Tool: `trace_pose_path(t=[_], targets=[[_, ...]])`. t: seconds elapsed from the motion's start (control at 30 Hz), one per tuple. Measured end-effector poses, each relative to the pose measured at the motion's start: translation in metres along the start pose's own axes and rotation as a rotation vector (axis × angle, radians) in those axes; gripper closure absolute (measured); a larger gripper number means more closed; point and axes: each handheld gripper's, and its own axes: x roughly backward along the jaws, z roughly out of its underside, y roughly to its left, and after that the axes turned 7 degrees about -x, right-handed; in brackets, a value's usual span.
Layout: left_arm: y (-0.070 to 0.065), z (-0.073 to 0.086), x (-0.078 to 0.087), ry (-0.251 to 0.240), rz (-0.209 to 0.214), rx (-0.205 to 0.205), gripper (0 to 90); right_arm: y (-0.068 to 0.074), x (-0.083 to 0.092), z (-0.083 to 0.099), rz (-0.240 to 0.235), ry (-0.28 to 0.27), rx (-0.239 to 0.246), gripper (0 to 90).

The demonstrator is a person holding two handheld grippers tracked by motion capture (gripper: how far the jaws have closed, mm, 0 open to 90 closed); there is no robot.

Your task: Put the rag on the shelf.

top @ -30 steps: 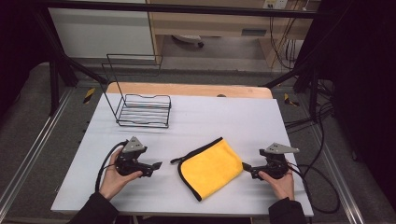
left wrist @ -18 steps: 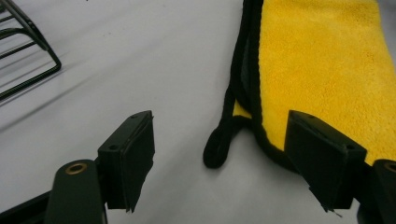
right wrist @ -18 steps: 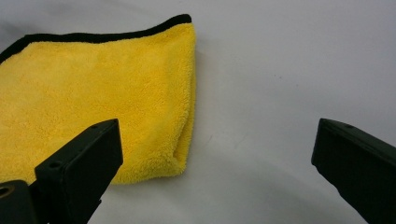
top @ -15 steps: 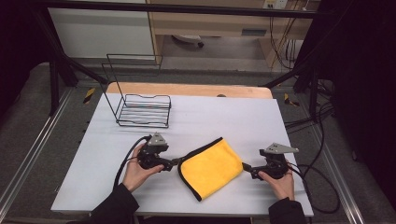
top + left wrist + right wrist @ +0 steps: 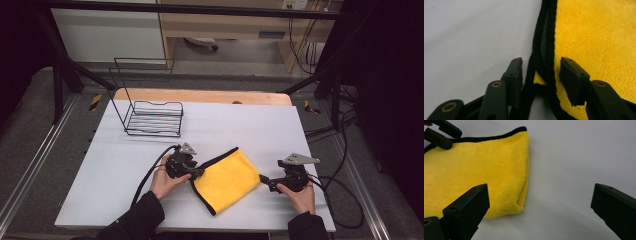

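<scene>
On the left of the white bench [image 5: 100, 165] stands a black wire rack [image 5: 152, 117], toward the far side; nothing lies in it. Nearer the person, the left gripper [image 5: 192, 172] sits at the left corner of a folded yellow microfibre cloth [image 5: 225, 177]. In the left gripper view its jaws are spread, one on the bare bench and one over the yellow pile, with the cloth's black-trimmed edge [image 5: 547, 45] running up between them. They have not closed on it.

The cloth lies flat near the front middle of the bench, between the two grippers. At the right, the right gripper [image 5: 264, 181] rests just beside the cloth's right corner, jaws spread wide, the folded corner [image 5: 522, 202] in front of its left jaw and bare bench across the gap.

The likely risk: the left jaws, closing here, may pinch only the top layer of trim, so the fold opens when lifted. The right jaws stand off the cloth and could close on nothing unless moved in.
</scene>
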Motion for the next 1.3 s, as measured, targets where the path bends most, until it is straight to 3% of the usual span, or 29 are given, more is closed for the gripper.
trace_pose_path(t=[0.27,0.43,0.63,0.83,1.03,1.17,1.3], targets=[[-0.001,-0.001,-0.004,0.015,0.022,0.020,57.2,0.000,-0.001,0.000,-0.006,0.002,0.001,2.4],[-0.004,-0.002,-0.004,0.028,0.054,0.032,70.5,0.000,-0.002,0.000,-0.009,0.007,-0.001,2.5],[-0.004,-0.005,-0.004,0.050,0.066,0.034,75.8,0.000,-0.002,0.000,-0.008,0.005,-0.002,2.6],[-0.009,-0.008,0.000,0.063,0.048,0.002,79.8,0.000,-0.003,-0.001,-0.013,0.004,-0.011,4.3],[-0.018,-0.009,0.015,0.066,0.027,-0.011,80.2,0.002,-0.004,-0.002,-0.022,0.017,-0.012,4.6],[-0.029,-0.005,0.027,0.065,0.011,-0.025,80.1,0.006,-0.006,-0.004,-0.026,0.024,0.002,5.0],[-0.042,0.010,0.041,0.065,-0.030,-0.039,80.1,0.010,-0.008,-0.007,-0.032,0.016,0.000,5.9]])
